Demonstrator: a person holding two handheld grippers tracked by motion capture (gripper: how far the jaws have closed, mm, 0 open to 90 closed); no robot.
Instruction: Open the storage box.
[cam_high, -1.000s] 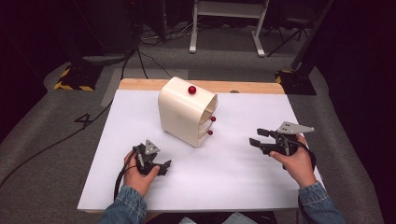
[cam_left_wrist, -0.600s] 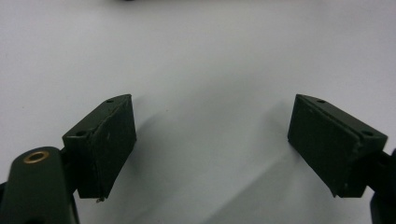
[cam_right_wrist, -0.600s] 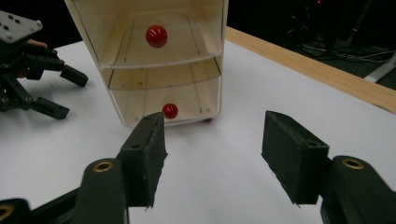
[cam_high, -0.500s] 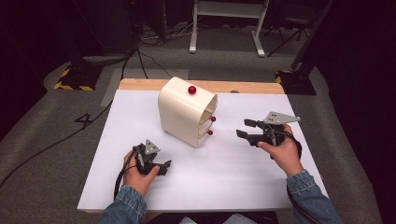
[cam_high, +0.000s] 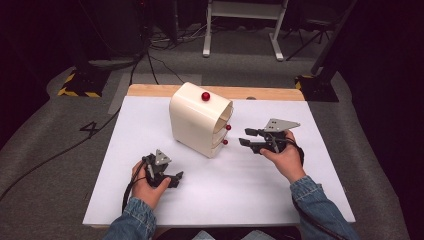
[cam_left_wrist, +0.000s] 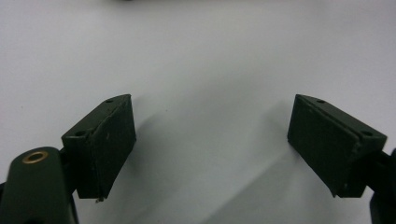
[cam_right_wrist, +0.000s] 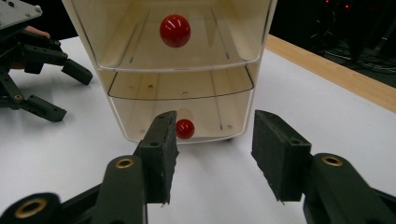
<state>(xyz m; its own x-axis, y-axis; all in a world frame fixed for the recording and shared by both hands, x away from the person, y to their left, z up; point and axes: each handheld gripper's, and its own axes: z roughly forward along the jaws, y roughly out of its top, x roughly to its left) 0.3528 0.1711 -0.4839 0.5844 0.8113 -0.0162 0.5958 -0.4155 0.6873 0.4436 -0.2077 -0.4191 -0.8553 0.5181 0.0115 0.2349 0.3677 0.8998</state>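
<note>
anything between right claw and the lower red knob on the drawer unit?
Nothing. In the right gripper view, bare white table separates the open right claw from the lower red knob of the drawer unit.

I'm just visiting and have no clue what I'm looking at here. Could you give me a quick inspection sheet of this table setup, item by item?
Surface: white table top with a wooden strip along its far edge.
Job's things: cream mini drawer unit standing on the table, red knob on top, two red drawer knobs facing the right gripper; lower drawer knob lies ahead of its open jaws.
Clutter: nothing seen.
Grippers: left gripper open, low over bare table, holding nothing; right gripper open, pointed at the drawers, not touching them.
Cables: a black cable trails from each gripper; more cables on the floor.
Surroundings: grey floor, white stand legs, hazard-striped base, dark room.
</note>
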